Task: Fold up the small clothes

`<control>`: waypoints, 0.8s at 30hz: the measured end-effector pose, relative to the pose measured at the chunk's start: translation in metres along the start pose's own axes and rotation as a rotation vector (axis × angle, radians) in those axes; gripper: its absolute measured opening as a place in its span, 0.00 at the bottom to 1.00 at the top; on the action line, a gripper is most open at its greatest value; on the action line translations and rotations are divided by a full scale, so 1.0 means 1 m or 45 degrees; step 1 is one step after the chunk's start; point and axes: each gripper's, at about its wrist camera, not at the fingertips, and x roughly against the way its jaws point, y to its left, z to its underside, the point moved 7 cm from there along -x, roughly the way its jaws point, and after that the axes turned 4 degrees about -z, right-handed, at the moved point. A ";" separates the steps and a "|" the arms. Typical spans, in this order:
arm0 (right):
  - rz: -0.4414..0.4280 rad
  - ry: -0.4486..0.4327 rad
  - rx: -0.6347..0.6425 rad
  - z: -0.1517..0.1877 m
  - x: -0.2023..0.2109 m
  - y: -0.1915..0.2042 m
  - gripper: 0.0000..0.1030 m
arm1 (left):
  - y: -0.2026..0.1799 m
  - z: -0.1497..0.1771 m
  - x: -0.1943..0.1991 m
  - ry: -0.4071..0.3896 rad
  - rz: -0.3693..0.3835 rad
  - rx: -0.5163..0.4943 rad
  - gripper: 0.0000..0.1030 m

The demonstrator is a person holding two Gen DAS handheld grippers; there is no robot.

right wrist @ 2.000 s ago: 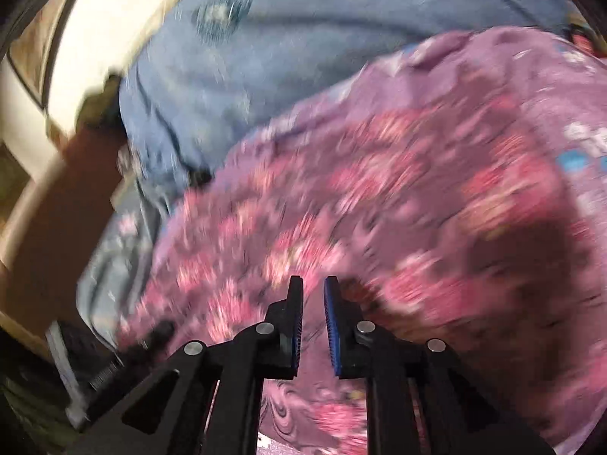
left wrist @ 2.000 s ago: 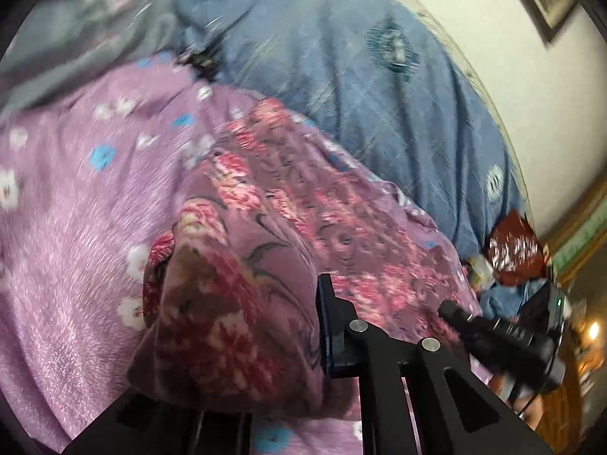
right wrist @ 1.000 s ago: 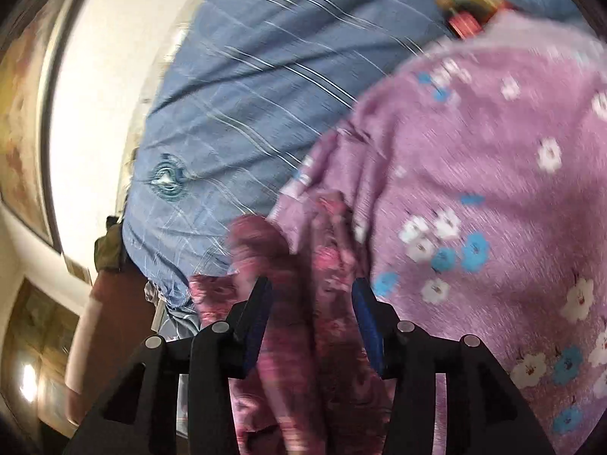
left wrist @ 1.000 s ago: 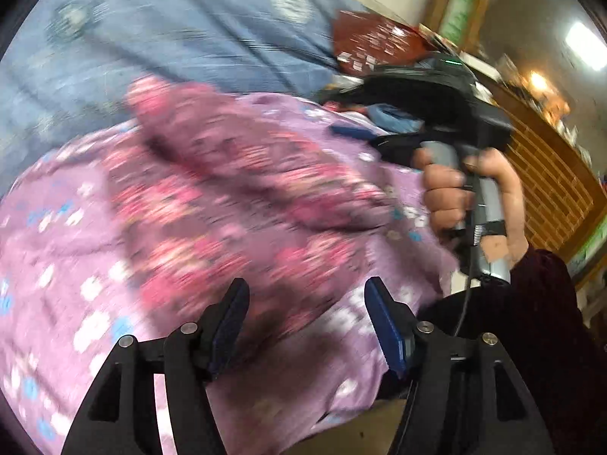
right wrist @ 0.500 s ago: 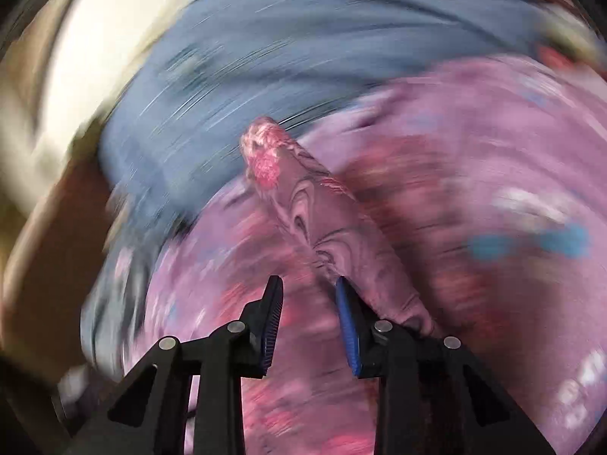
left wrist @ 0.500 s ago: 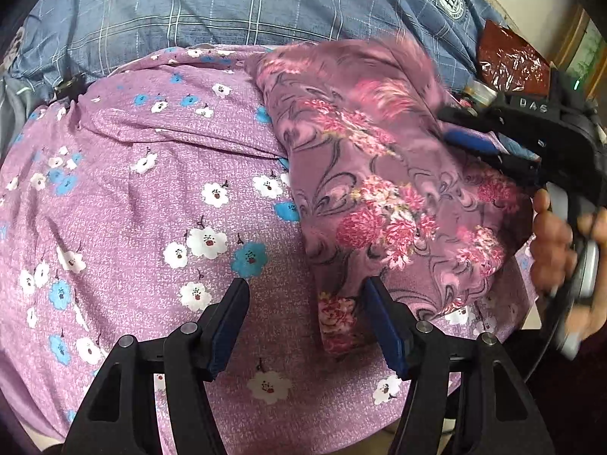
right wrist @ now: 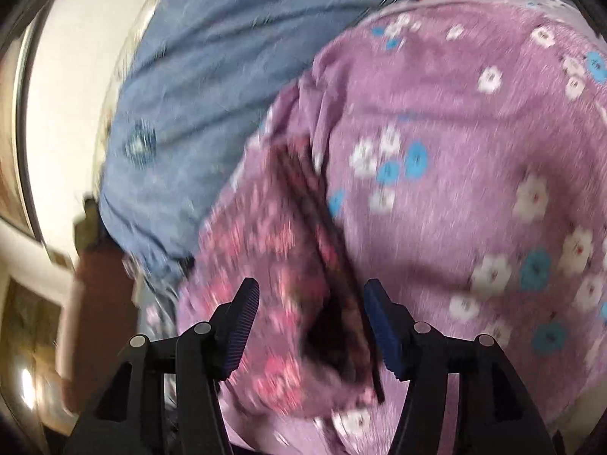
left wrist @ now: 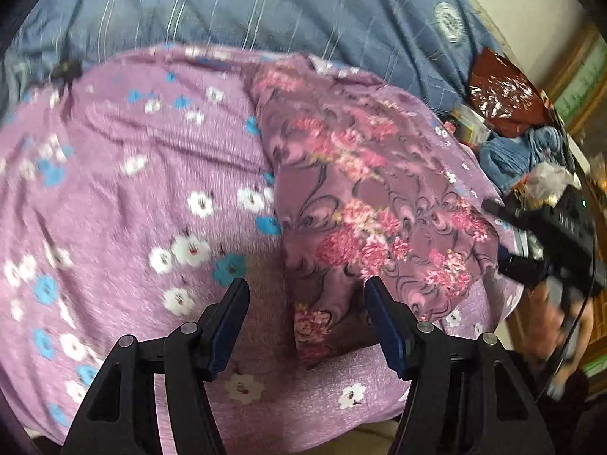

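Left wrist view: my left gripper [left wrist: 305, 320] has jaws spread wide, nothing between them, hovering at bottom centre.
Garment: rose-print cloth [left wrist: 364, 204] lies folded, centre to right of frame, on the lilac flowered sheet [left wrist: 125, 197]; its near corner sits just beyond my fingertips.
Right wrist view: my right gripper [right wrist: 311, 320] also has jaws spread, pinching nothing; same cloth [right wrist: 265, 250] runs from lower centre up toward mid frame, one dark folded edge between the fingers.
Blur: right view is smeared, so I can't tell if either pad touches the cloth.
Background: blue quilt [left wrist: 303, 11] fills the top of the left view; cluttered items at far right.
Handling: looks thin, light, limp; will sag and slide on the sheet, not fragile.
Where to grip: I'd judge the two near corners or the folded edge, pinching all layers together so the fold doesn't open.
Stage: probably between folds, one more fold likely left.
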 end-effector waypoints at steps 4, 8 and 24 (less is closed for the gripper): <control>0.083 0.009 0.174 0.021 0.004 0.016 0.08 | 0.006 -0.002 -0.010 0.021 -0.018 0.035 0.60; 0.070 -0.047 0.256 0.036 0.035 0.034 0.04 | 0.006 -0.009 0.000 -0.052 -0.075 -0.022 0.60; 0.132 -0.227 0.296 0.013 0.033 0.031 0.30 | -0.012 -0.021 -0.002 -0.115 -0.076 -0.130 0.65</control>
